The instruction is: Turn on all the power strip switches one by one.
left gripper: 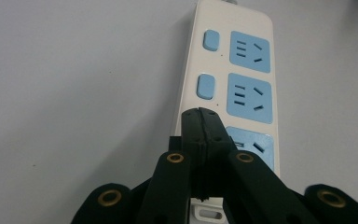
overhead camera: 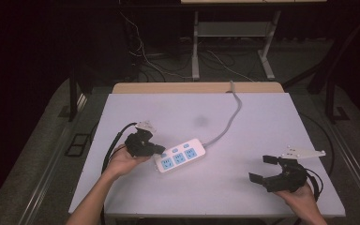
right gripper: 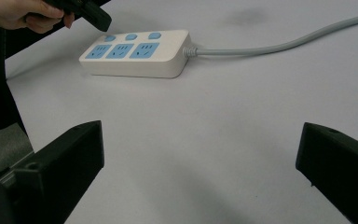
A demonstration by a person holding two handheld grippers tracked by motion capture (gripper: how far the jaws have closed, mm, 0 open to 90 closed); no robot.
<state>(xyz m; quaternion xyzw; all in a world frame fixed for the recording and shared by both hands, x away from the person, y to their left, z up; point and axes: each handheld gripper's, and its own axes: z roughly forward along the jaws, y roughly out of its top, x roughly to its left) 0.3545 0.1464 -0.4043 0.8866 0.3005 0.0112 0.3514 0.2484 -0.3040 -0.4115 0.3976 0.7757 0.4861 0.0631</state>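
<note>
High view: one power strip [overhead camera: 182, 155], three sockets, three switches, two grippers

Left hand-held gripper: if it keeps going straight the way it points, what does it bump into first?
Probably the power strip. The shut left hand-held gripper points along its top beside the blue buttons, tips seemingly over the nearest button; whether it already touches is unclear.

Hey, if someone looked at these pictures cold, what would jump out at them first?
The white power strip with three blue sockets, lying near the middle of the table, its grey cord running off the far edge. Next, the left gripper, jaws shut, its tip over the switch at the strip's near end. The right gripper sits apart at the table's right, jaws wide open.
</note>
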